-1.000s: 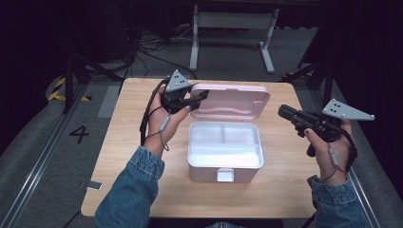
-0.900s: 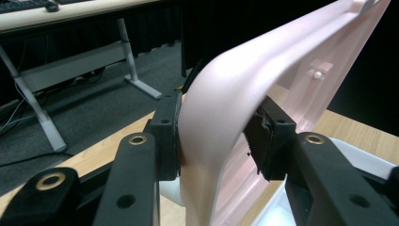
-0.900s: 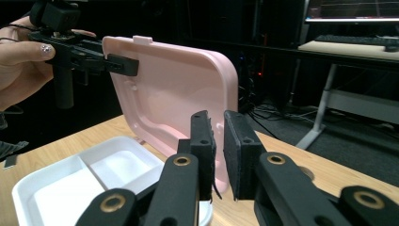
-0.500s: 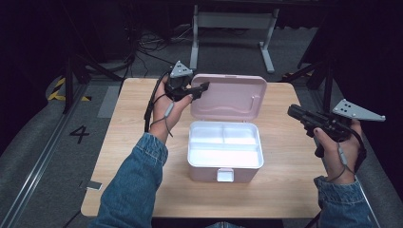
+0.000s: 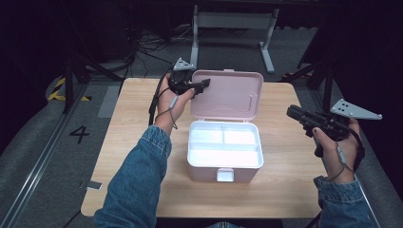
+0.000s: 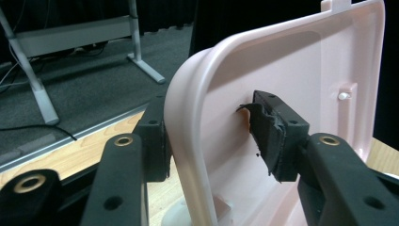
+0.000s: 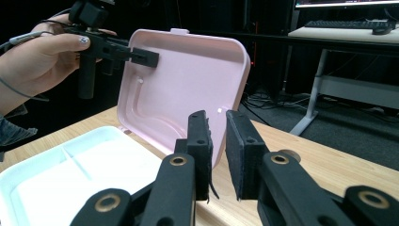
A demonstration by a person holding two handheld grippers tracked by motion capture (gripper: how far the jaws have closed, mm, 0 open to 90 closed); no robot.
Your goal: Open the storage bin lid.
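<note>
A pink box stands open mid-table, its white divided tray (image 5: 190,161) empty and its lid (image 5: 228,92) raised nearly upright behind it. My left gripper (image 5: 204,85) reaches over the lid's upper left corner. In the left gripper view my left gripper (image 6: 211,136) straddles the lid's rim (image 6: 188,117), one pad behind it and one facing the inner face; the jaws have just been opening and do not clamp it. My right gripper (image 5: 291,111) hovers right of the box, apart from it. Its pads (image 7: 219,150) stand a narrow gap apart with nothing between, pointing at the lid (image 7: 188,75).
The wooden table (image 5: 133,142) has free room left, right and in front of the box. A white latch (image 5: 225,175) sits on the box's front wall. Beyond the table stands a metal desk frame (image 5: 233,21). The floor at left bears a painted 4 (image 5: 78,134).
My left hand has moved toward the far side and right along the lid's top edge, and the lid now stands more upright. The right hand has hardly moved.
</note>
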